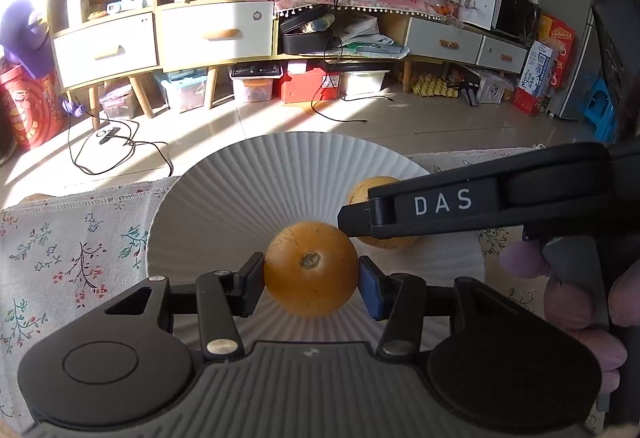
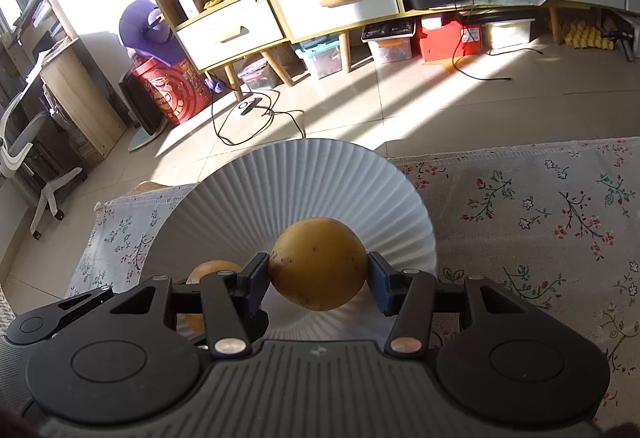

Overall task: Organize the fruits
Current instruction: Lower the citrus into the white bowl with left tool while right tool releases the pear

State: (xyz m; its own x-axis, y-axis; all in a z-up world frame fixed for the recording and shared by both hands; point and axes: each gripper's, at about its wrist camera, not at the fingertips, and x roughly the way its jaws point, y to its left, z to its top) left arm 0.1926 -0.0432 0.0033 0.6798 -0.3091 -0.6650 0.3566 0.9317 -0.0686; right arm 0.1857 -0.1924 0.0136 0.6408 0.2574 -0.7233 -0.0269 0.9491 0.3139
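My left gripper [image 1: 312, 274] is shut on a round orange fruit [image 1: 311, 268] and holds it over the near part of a white ribbed plate [image 1: 248, 194]. My right gripper [image 2: 318, 280] is shut on a yellowish fruit [image 2: 318, 262] over the same plate [image 2: 288, 178]. In the left wrist view the right gripper's black body marked DAS [image 1: 460, 206] comes in from the right and mostly hides the yellowish fruit [image 1: 372, 184]. In the right wrist view the orange fruit [image 2: 212, 270] shows partly behind the left finger.
The plate sits on a floral tablecloth [image 2: 540, 222] near the table's far edge. Beyond lie a tiled floor with cables [image 1: 120, 150], a low cabinet with drawers [image 1: 216, 34] and storage boxes under it.
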